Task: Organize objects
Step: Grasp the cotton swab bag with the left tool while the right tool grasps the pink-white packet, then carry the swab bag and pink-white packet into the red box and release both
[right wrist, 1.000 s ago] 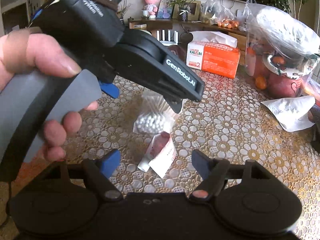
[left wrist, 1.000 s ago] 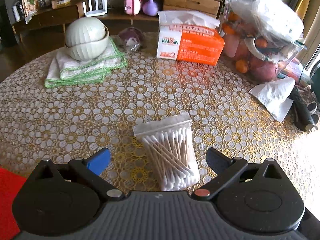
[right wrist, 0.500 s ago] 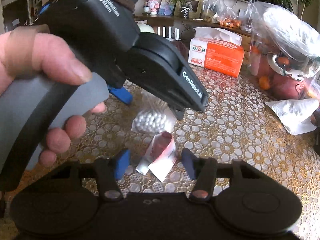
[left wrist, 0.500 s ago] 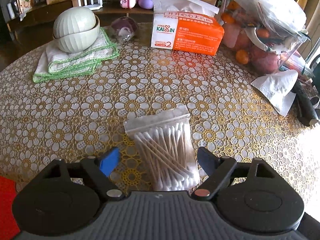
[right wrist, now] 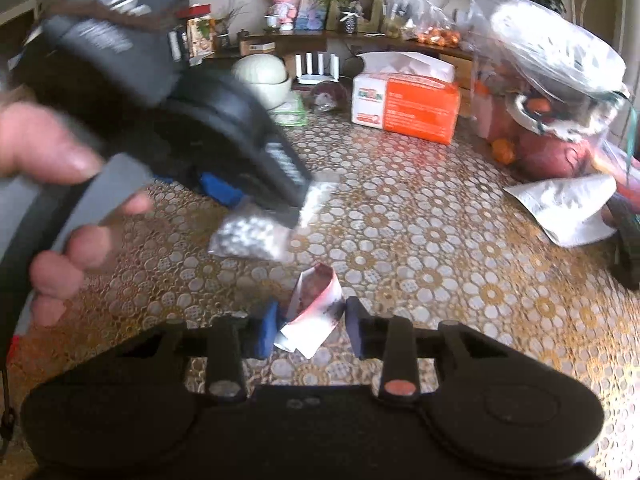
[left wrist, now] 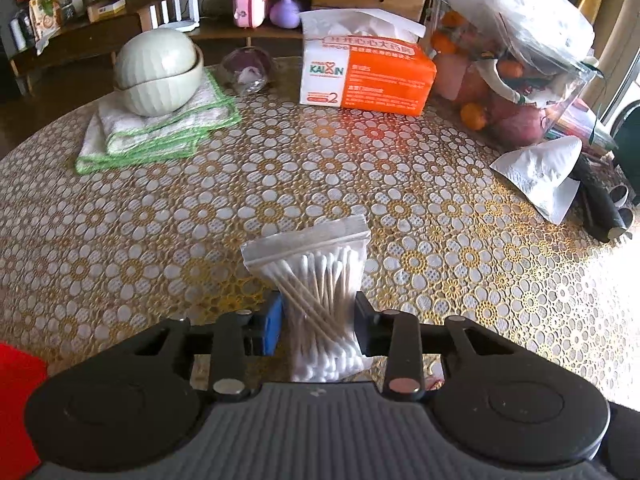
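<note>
On a gold-flowered lace tablecloth (left wrist: 360,160), the left gripper (left wrist: 318,320) has just clamped a clear zip bag of cotton swabs (left wrist: 320,280), as the right gripper (right wrist: 310,322) closes around a small red-and-white paper packet (right wrist: 314,308), each apparently pinched mid-body for lifting.

Clear glossy plastic bag of cotton swabs (left wrist: 316,280), lacy patterned tablecloth (left wrist: 360,168), soft folded cloth (left wrist: 160,132), matt ribbed ceramic bowls (left wrist: 158,76)

In the right wrist view, motion blur smears the left tongs' body (right wrist: 192,128) and the hand (right wrist: 60,200) at the frame's left, lettering unreadable. The tongs' body hides part of the swab bag (right wrist: 256,232). At lower left of the left wrist view, a red thing (left wrist: 16,400) is cut off by the edge.
</note>
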The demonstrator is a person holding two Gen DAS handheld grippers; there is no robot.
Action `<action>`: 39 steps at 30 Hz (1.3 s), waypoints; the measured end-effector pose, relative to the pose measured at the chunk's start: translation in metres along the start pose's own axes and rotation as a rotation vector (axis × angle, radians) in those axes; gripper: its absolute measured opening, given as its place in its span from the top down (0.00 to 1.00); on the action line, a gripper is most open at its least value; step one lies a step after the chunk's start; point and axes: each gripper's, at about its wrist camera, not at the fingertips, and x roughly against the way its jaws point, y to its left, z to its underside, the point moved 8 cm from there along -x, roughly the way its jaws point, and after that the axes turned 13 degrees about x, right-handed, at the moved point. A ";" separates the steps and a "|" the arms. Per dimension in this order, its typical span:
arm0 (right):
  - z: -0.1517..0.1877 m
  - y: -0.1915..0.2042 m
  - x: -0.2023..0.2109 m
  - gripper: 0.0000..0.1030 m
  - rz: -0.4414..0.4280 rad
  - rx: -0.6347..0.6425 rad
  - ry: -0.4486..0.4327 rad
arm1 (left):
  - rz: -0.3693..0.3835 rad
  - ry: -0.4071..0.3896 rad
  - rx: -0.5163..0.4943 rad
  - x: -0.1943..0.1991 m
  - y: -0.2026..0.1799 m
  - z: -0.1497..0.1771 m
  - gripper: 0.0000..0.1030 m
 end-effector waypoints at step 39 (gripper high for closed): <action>-0.052 0.140 0.179 0.67 -0.108 0.157 -0.175 | 0.100 -0.164 0.029 0.254 0.089 0.104 0.66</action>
